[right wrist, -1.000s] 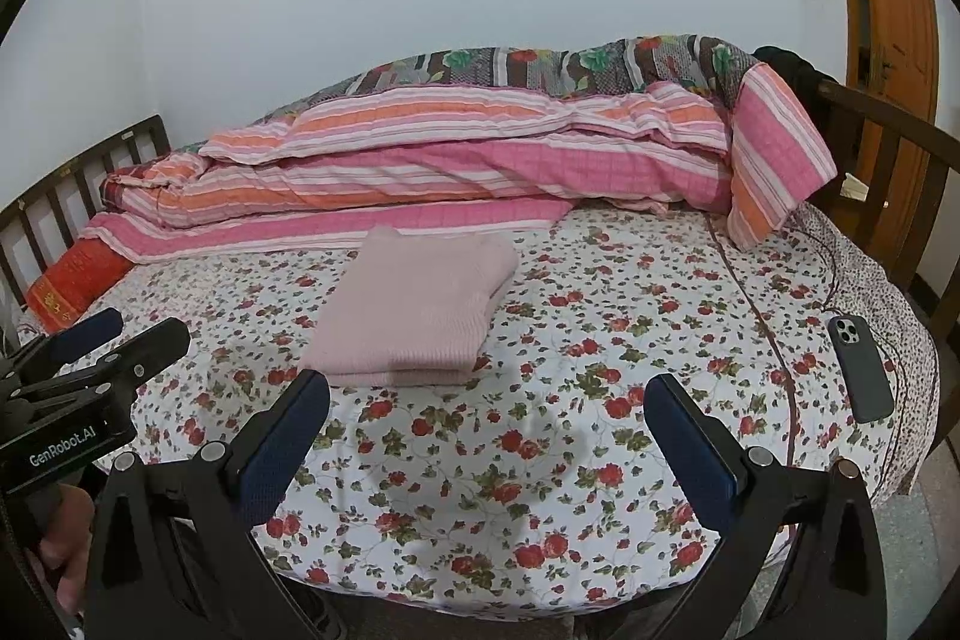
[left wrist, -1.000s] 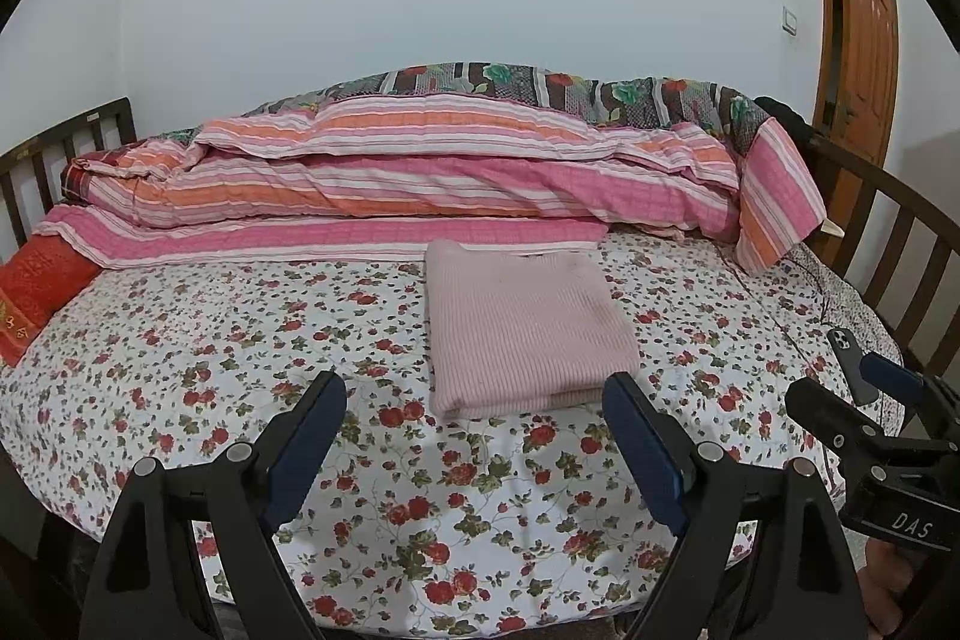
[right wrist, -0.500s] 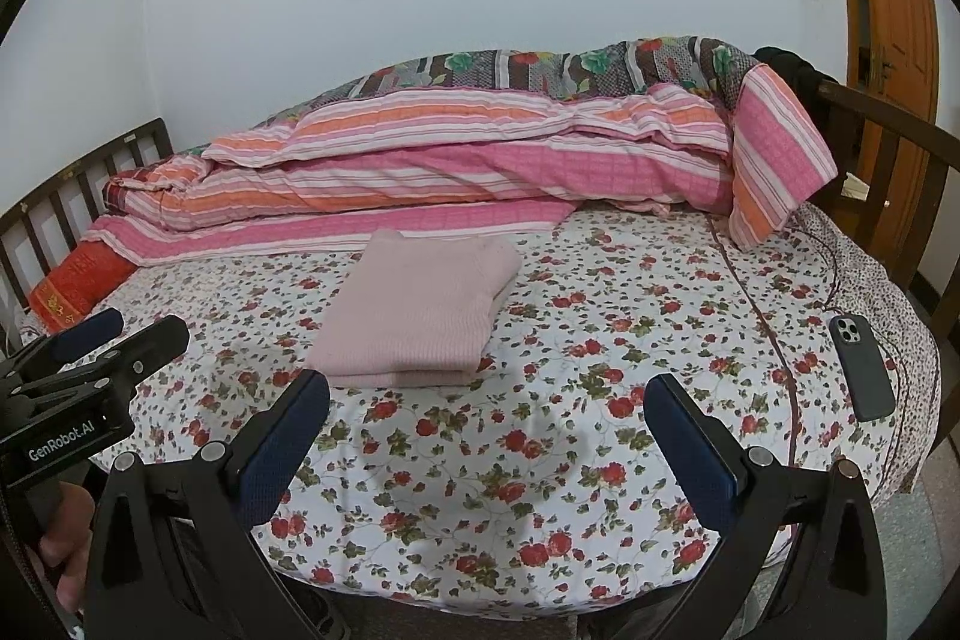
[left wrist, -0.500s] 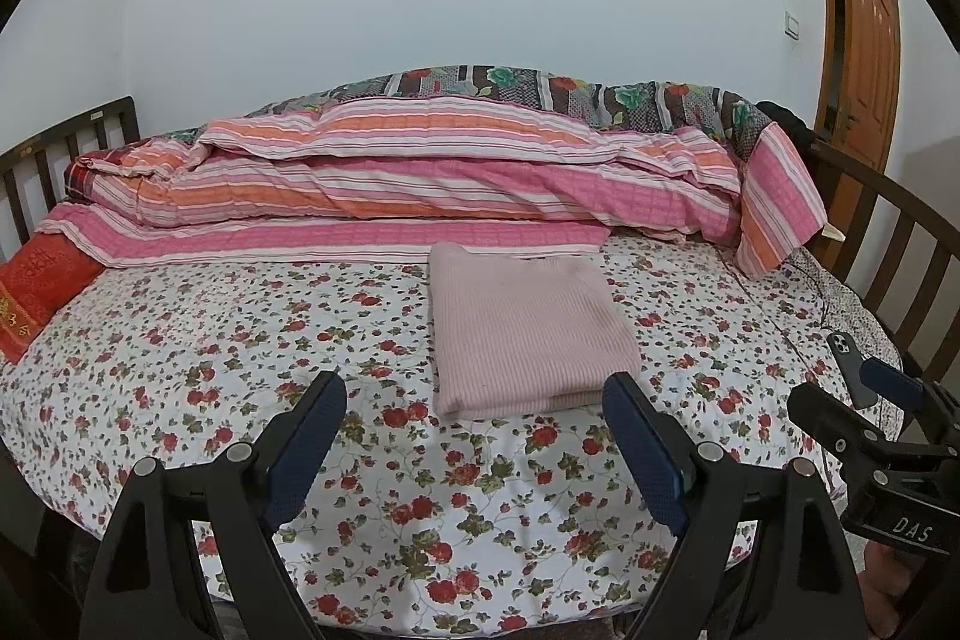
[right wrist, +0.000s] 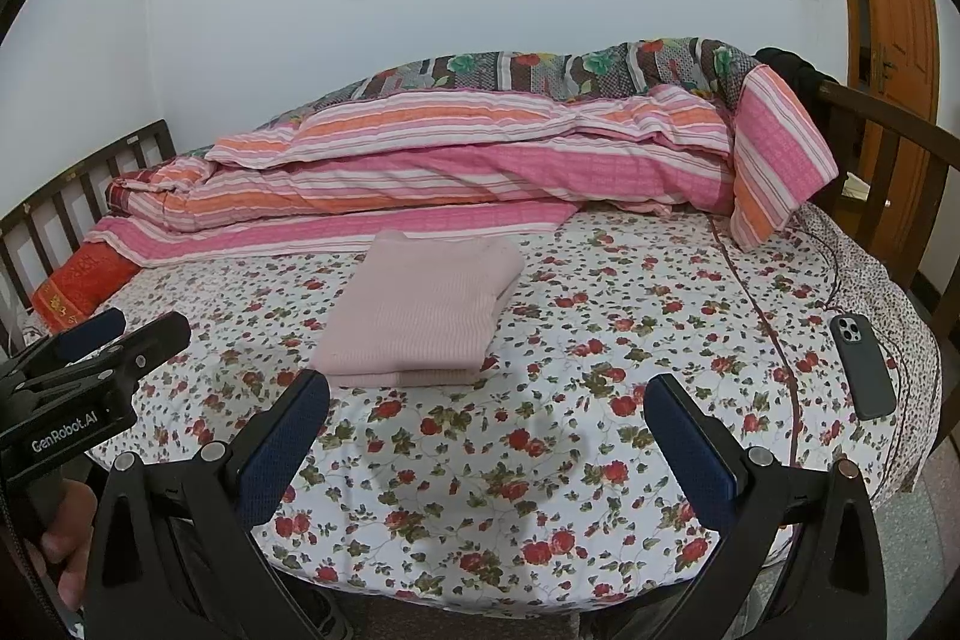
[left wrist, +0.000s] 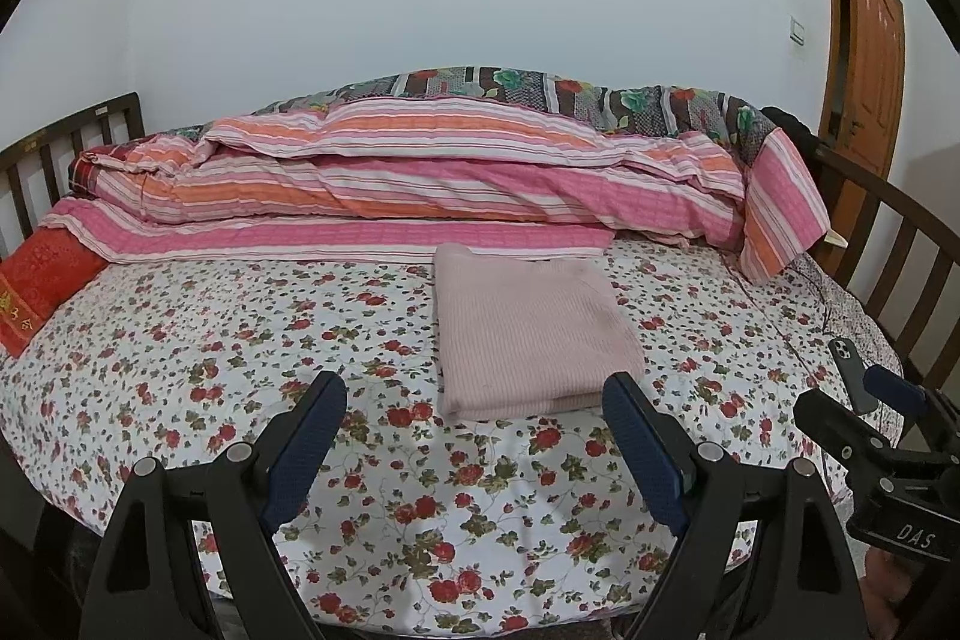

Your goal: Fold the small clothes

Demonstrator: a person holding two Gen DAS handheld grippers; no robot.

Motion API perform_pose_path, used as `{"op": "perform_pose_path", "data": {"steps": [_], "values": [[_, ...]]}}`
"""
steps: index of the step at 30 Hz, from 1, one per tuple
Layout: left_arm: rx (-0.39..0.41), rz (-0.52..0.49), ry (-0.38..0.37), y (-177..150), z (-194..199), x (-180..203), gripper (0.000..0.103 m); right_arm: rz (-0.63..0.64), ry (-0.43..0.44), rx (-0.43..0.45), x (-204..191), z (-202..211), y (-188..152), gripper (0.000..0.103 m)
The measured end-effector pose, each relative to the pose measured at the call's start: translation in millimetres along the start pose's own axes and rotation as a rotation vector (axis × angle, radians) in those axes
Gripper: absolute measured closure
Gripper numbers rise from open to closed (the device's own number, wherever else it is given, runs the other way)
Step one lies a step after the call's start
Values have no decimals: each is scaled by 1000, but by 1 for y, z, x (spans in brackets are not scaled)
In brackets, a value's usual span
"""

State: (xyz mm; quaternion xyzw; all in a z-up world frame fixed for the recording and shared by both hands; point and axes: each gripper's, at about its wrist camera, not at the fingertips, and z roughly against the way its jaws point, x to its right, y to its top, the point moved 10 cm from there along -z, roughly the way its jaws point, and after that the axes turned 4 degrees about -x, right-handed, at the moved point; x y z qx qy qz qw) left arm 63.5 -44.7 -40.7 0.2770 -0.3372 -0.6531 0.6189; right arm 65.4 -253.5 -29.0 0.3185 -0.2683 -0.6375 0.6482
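Floral bed sheet [left wrist: 372,466] carries the folded pink garment [left wrist: 528,334] mid-bed, both the left hand-held gripper [left wrist: 474,436] and right hand-held gripper [right wrist: 486,436] spread apart and empty, so a careless regrasp could undo its layers.

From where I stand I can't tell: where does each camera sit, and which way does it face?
Left wrist view: rides the left claw, faces across the bed at the folded pink garment; right claw shows at its right edge.
Right wrist view: rides the right claw, faces likewise; left claw and fingers show at left.
Shared: garment, striped quilt, phone.
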Motion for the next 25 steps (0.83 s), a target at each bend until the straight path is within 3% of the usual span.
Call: {"op": "perform_pose_path", "data": {"steps": [25], "values": [[9, 1, 1, 1, 1, -3, 16, -1, -2, 5, -4, 2, 2, 0]]}}
